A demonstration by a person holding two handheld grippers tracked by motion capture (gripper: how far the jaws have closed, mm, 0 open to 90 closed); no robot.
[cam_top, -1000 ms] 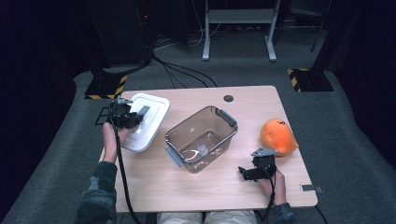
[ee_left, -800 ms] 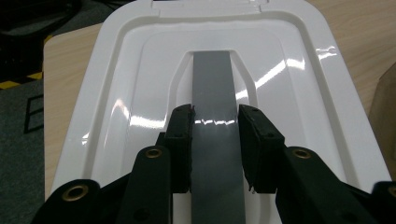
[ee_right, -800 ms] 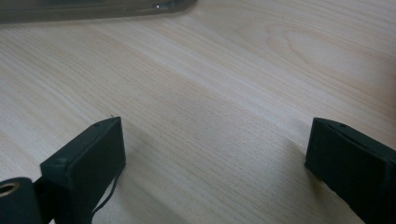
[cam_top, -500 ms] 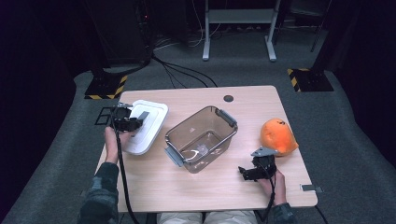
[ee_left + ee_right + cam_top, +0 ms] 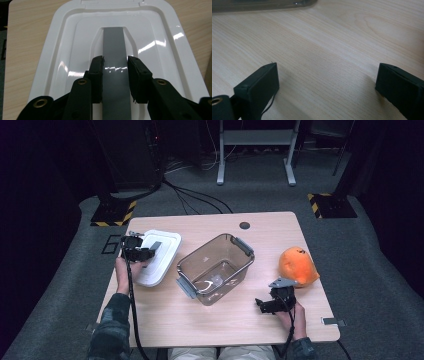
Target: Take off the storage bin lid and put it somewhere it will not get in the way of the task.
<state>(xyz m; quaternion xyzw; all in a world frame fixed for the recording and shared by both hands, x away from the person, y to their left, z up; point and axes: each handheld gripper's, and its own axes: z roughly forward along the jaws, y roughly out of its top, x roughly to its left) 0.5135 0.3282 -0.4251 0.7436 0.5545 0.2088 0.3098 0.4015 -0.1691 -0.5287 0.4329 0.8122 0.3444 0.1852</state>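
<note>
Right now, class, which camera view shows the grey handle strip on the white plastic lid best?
The left gripper view: the grey handle strip is close up between the pads. The high view shows it small; the right gripper view faces bare tabletop.

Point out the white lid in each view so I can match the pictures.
High view: the lid lies left on the table, beside the clear bin, under the left claw.
Left gripper view: the lid spans the frame, jaws shut on its grey handle.
Right gripper view: not in it.
Shared landmark: the grey handle.
</note>
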